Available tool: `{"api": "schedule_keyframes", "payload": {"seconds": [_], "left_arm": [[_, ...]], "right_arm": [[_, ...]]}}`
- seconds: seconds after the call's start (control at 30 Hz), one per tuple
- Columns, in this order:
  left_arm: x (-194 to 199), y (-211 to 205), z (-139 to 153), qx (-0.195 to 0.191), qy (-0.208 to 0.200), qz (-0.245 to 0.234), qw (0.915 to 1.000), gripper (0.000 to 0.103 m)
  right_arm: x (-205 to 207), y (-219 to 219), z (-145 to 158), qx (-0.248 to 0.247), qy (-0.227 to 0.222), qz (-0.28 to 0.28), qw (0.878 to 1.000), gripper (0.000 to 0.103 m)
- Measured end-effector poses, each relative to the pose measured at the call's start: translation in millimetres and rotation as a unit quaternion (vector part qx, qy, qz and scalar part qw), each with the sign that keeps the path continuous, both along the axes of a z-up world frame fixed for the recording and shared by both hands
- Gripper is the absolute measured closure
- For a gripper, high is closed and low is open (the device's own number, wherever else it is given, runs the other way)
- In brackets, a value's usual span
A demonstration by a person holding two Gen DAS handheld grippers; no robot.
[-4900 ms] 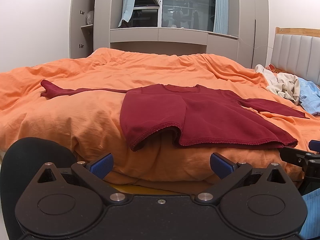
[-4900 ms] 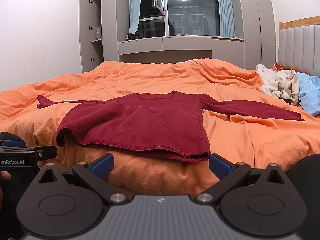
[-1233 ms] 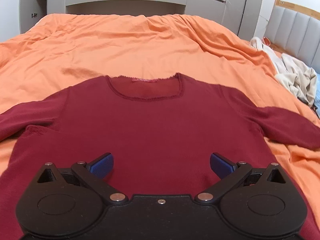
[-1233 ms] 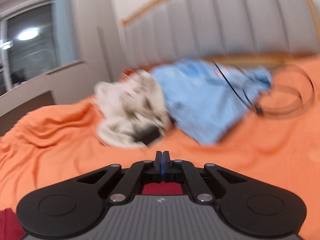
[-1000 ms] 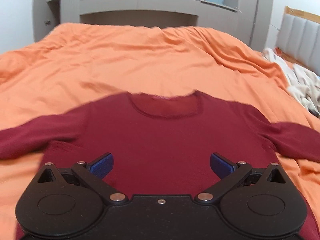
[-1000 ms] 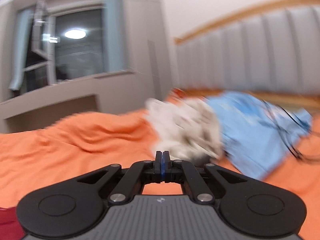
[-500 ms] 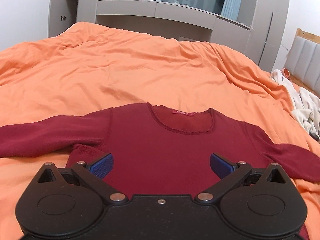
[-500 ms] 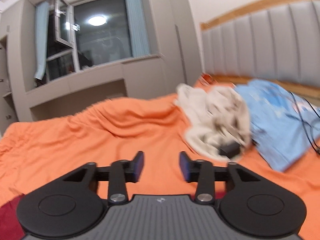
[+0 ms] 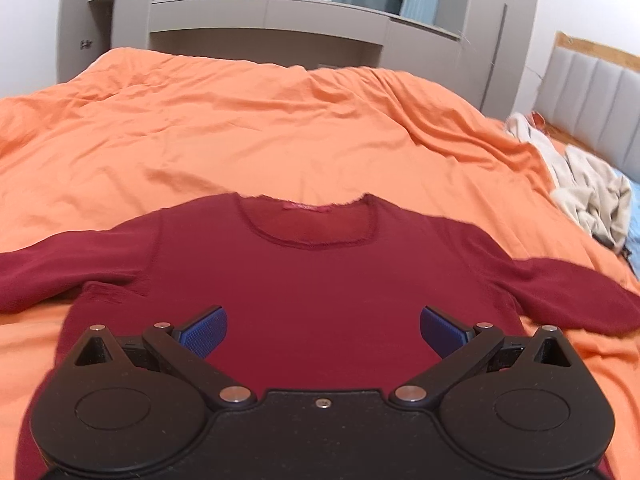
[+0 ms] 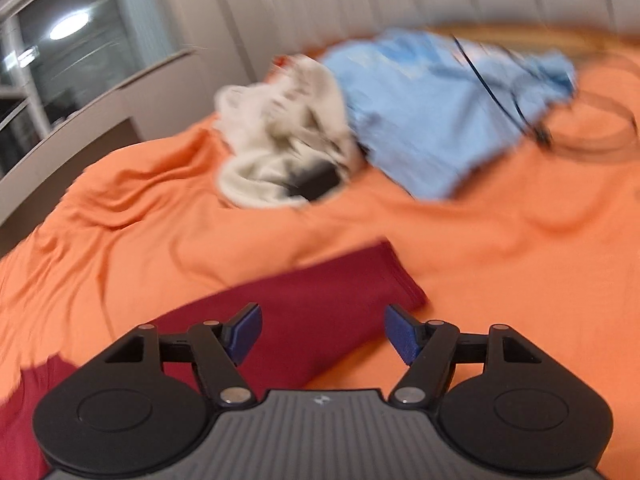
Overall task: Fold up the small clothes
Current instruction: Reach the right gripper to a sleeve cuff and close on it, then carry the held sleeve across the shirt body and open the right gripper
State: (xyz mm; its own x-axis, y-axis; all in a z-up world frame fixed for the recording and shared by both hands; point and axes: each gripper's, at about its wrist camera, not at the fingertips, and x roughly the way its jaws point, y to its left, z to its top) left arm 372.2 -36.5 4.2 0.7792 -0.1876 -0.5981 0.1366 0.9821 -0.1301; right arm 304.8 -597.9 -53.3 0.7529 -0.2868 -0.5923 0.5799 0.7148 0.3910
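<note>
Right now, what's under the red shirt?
The red shirt lies flat on the orange duvet, which shows all around it. Whatever is beneath the shirt's middle is covered; no bumps show.

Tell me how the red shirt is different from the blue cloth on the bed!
The red shirt is dark red; the blue cloth is pale blue. The red shirt lies spread flat with sleeves out, while the blue cloth sits rumpled in a heap. The red shirt is right in front of both hand-held grippers; the blue cloth is farther off, near the headboard, beside a cream garment. Both rest on the orange bedcover.
</note>
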Motion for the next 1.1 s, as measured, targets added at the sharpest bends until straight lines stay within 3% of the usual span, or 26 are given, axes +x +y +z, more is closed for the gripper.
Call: {"api": "schedule_keyframes", "payload": {"seconds": [0.17,0.27,0.33,0.37,0.43,0.53,0.7,0.87,1.1], "left_arm": [[2.5,-6.7,-8.7,0.014,0.013,-0.005,0.9998,0.000],[4.5,-4.7,-11.7,0.010,0.021,-0.004,0.9997,0.000],[4.9,-2.9,-12.5,0.009,0.023,-0.003,0.9997,0.000],[4.8,-2.9,-12.5,0.009,0.023,-0.003,0.9997,0.000],[4.7,-2.9,-12.4,0.009,0.022,-0.003,0.9997,0.000],[5.2,-2.4,-12.0,0.010,0.021,-0.001,0.9997,0.000],[8.1,2.3,-7.1,0.008,0.020,0.016,0.9996,0.000],[9.4,16.6,4.6,-0.002,0.010,0.040,0.9991,0.000],[9.5,48.7,23.1,-0.029,-0.006,0.087,0.9958,0.000]], "right_arm": [[6.5,-19.3,-25.3,0.076,-0.001,-0.034,0.997,0.030],[11.5,-23.9,-31.9,0.090,-0.016,-0.049,0.995,0.040],[15.5,-25.5,-32.9,0.084,-0.022,-0.062,0.994,0.055],[17.6,-26.0,-32.6,0.077,-0.024,-0.068,0.994,0.063],[19.9,-26.7,-31.5,0.060,-0.021,-0.085,0.994,0.095],[20.8,-19.8,-23.1,0.024,-0.026,-0.081,0.996,0.097],[24.3,21.9,25.7,-0.101,-0.053,-0.043,0.993,0.098],[40.7,97.1,93.2,-0.217,-0.110,0.053,0.968,0.098],[71.9,232.6,151.4,-0.296,-0.179,0.215,0.913,0.098]]}}
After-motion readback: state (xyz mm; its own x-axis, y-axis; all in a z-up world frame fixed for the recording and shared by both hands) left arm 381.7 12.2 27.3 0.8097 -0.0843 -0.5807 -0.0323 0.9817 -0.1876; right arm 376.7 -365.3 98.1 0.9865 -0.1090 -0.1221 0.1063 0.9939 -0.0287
